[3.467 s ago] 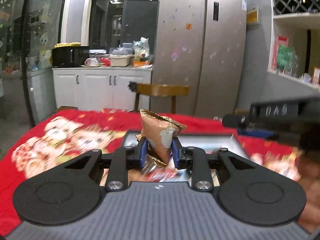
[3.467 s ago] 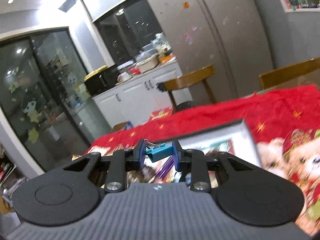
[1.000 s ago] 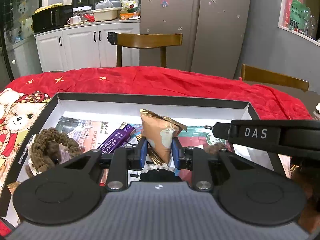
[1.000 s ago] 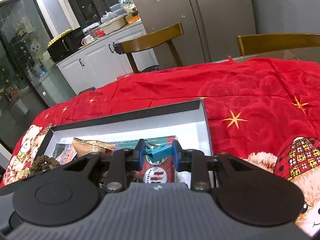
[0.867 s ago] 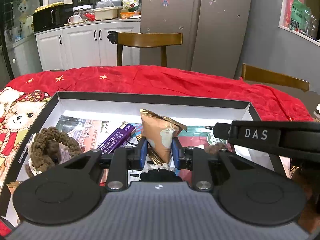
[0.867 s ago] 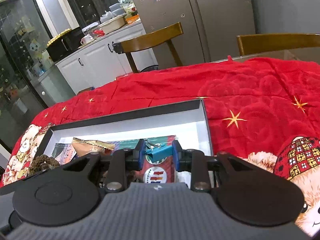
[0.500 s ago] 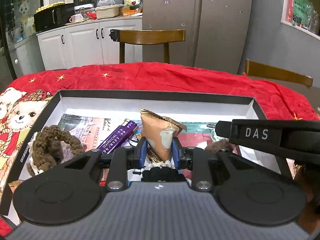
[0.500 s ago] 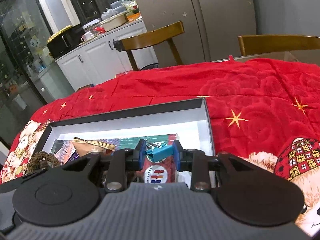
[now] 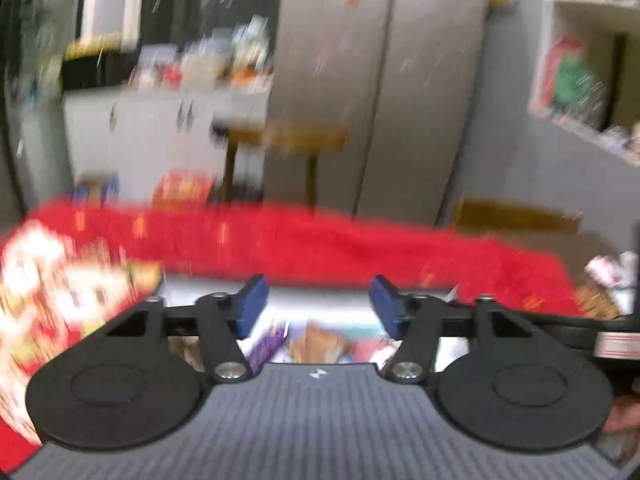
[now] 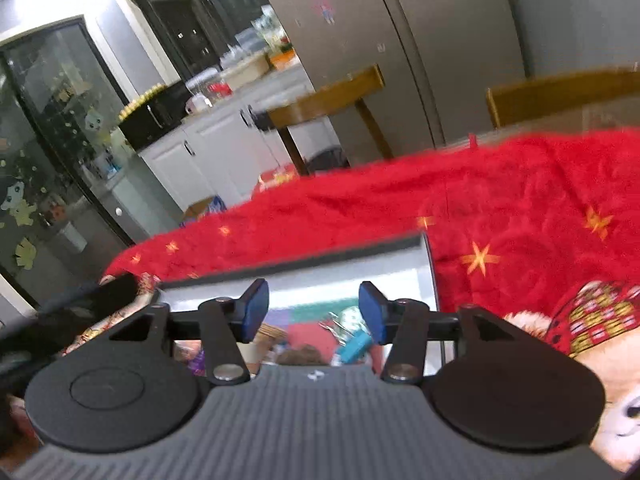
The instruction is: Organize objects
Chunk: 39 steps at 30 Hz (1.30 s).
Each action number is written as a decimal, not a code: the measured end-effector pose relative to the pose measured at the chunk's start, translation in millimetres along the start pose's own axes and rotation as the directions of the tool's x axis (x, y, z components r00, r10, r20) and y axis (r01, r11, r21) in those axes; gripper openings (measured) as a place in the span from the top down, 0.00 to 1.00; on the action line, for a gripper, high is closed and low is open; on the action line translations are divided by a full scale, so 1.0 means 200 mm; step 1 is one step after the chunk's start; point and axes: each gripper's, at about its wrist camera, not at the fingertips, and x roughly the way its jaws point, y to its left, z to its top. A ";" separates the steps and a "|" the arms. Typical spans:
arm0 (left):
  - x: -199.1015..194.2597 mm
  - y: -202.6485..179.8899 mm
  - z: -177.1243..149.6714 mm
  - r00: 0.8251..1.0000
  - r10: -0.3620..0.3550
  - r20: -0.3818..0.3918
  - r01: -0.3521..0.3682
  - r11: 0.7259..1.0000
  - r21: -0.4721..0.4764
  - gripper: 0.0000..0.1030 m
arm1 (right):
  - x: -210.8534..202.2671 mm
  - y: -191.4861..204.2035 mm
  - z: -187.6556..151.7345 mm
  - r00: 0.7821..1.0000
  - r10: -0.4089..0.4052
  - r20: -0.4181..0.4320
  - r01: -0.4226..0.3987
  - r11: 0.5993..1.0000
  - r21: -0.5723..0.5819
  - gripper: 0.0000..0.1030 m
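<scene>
both grippers' fingers (image 9: pixel 251 303) just spread, empty, above box (image 10: pixel 428 276)

Dim indoor light — heavy motion blur in left view, fisheye bending at edges.

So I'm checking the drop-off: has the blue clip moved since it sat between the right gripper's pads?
Yes. The right gripper has just been opening, and the blue clip now lies lower in the tray, clear of the pads.
</scene>
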 end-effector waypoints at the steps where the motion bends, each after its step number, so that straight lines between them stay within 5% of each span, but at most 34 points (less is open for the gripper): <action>1: -0.12 -0.01 0.02 0.998 -0.014 0.062 0.013 1.000 0.018 0.23 | -0.08 0.04 0.01 1.000 -0.003 0.026 0.003 1.000 -0.007 0.29; 3: -0.35 -0.02 0.03 0.982 -0.032 0.188 0.025 0.999 0.040 0.13 | -0.26 0.11 0.01 0.996 -0.009 0.091 0.009 1.000 -0.001 0.21; 6: -0.67 -0.03 -0.08 0.934 -0.006 0.357 -0.014 0.998 0.054 0.02 | -0.45 0.17 -0.07 0.990 -0.031 0.134 0.029 0.999 0.020 0.13; 8: -0.82 -0.04 -0.22 0.911 0.049 0.411 -0.103 0.989 0.110 0.01 | -0.53 0.18 -0.16 0.987 -0.093 0.133 0.087 0.995 0.049 0.12; 10: -0.89 -0.04 -0.38 0.906 0.098 0.412 -0.184 0.967 0.174 0.01 | -0.58 0.16 -0.27 0.982 -0.145 0.124 0.137 0.988 0.076 0.10; 13: -0.93 0.01 -0.61 0.912 0.156 0.378 -0.224 0.964 0.141 0.01 | -0.66 0.13 -0.47 0.972 -0.210 0.107 0.212 0.977 -0.003 0.10; 19: -0.85 0.05 -0.90 0.971 0.091 0.223 -0.098 0.995 0.022 0.01 | -0.85 0.09 -0.86 0.950 -0.211 0.230 0.239 0.966 -0.103 0.06; 24: -0.82 0.02 -1.08 0.971 0.122 0.204 -0.144 0.985 0.097 0.01 | -0.85 0.04 -1.03 0.950 -0.208 0.233 0.241 0.962 -0.126 0.05; 28: -0.79 0.05 -1.08 0.977 0.121 0.174 -0.132 0.990 0.051 0.01 | -0.73 0.11 -1.07 0.950 -0.254 0.181 0.302 0.897 -0.324 0.05; 39: -0.75 0.09 -1.04 0.984 0.158 0.083 -0.160 0.987 0.014 0.01 | -0.74 0.10 -1.08 0.959 -0.214 0.187 0.265 0.910 -0.318 0.05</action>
